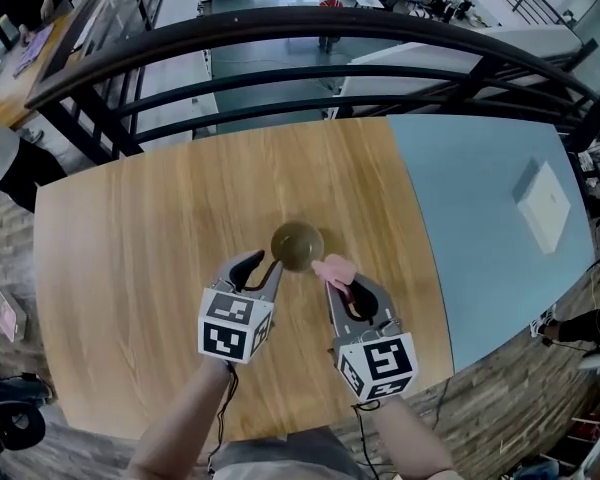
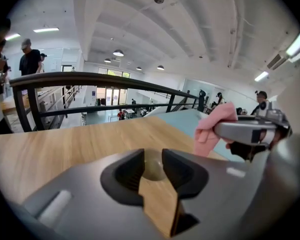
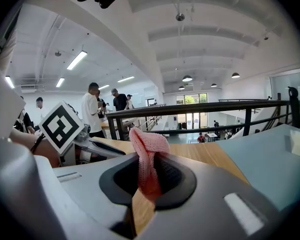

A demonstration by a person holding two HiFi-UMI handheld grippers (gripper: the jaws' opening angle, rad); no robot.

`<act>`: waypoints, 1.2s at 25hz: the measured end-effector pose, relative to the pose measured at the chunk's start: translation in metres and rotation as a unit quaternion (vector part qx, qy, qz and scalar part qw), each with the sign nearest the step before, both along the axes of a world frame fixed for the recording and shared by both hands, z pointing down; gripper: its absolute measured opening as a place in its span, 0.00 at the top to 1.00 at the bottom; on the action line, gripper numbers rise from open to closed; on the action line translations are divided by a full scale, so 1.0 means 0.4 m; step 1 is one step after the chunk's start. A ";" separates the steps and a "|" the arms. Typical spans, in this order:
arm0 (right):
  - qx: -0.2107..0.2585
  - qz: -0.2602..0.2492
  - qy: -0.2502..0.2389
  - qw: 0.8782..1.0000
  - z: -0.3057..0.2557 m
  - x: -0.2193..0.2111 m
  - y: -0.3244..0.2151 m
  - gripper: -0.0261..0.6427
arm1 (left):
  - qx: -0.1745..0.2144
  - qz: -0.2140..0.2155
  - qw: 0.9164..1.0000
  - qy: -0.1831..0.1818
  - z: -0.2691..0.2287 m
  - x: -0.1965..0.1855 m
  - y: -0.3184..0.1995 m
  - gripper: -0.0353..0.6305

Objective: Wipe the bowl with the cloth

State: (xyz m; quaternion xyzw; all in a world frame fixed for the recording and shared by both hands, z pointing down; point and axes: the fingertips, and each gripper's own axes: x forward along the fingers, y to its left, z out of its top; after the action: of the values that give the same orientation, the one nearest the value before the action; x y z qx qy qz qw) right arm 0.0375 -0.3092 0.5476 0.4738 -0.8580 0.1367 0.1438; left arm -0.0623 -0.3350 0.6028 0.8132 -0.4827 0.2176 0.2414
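- Nearest us in the head view are the person's forearms (image 1: 175, 433), each ending in a gripper held over the wooden table (image 1: 110, 268).
- The left gripper (image 1: 263, 265) has its jaws apart with nothing pinched. We take it to be empty, poised just short of the bowl (image 1: 297, 245).
- The right gripper (image 1: 342, 280) is clamped on the pink cloth (image 1: 334, 267). A tuft sticks out past the jaw tips, just beside the bowl's near right edge.
- The bowl stands upright on the wood about mid-table, just ahead of and between the two grippers. As far as we can tell, neither touches it.
- We read this step as the approach: the cloth is in hand and the wiping has not yet begun.
- In our judgement, the left jaws next need to close on the rim to steady the bowl. The right must then carry the cloth over the rim and rub it round inside without tipping the bowl.
- Only the left gripper view shows the bowl lined up in the gap between that gripper's jaws.
- The right gripper view alone shows the cloth's open weave and how the pads pinch it, but no bowl.
- Only the head view gives us the spacing of all three, and the blue part of the table (image 1: 480, 168) with a white pad (image 1: 543, 206) well apart.
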 end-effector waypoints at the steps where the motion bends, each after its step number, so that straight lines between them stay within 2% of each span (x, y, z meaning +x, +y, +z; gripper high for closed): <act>1: -0.003 -0.001 0.000 1.000 0.017 -0.001 -0.004 0.90 | -0.007 -0.001 1.000 0.000 0.025 0.002 -0.008 0.78; 4: -0.007 -0.008 0.001 1.000 0.066 0.006 -0.020 0.90 | -0.026 -0.007 1.000 0.007 0.094 0.019 -0.036 0.78; 8: -0.013 -0.024 0.014 1.000 0.122 -0.008 -0.032 0.90 | -0.056 -0.022 0.998 0.036 0.154 0.024 -0.061 0.78; 13: -0.025 -0.017 0.017 0.999 0.176 -0.004 -0.043 0.90 | -0.087 -0.037 0.995 0.034 0.235 0.020 -0.074 0.78; 21: -0.043 -0.019 0.025 0.999 0.226 -0.014 -0.032 0.90 | -0.130 -0.045 0.989 0.058 0.310 0.025 -0.077 0.79; 30: -0.055 -0.018 0.027 0.998 0.234 -0.001 -0.003 0.90 | -0.139 -0.074 0.982 0.107 0.318 0.022 -0.070 0.92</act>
State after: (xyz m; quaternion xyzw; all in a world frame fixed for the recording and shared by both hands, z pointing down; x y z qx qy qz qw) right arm 0.0370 -0.3105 0.6413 0.4534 -0.8533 0.1683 0.1949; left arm -0.0536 -0.3628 0.7300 0.7523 -0.4782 0.1756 0.4178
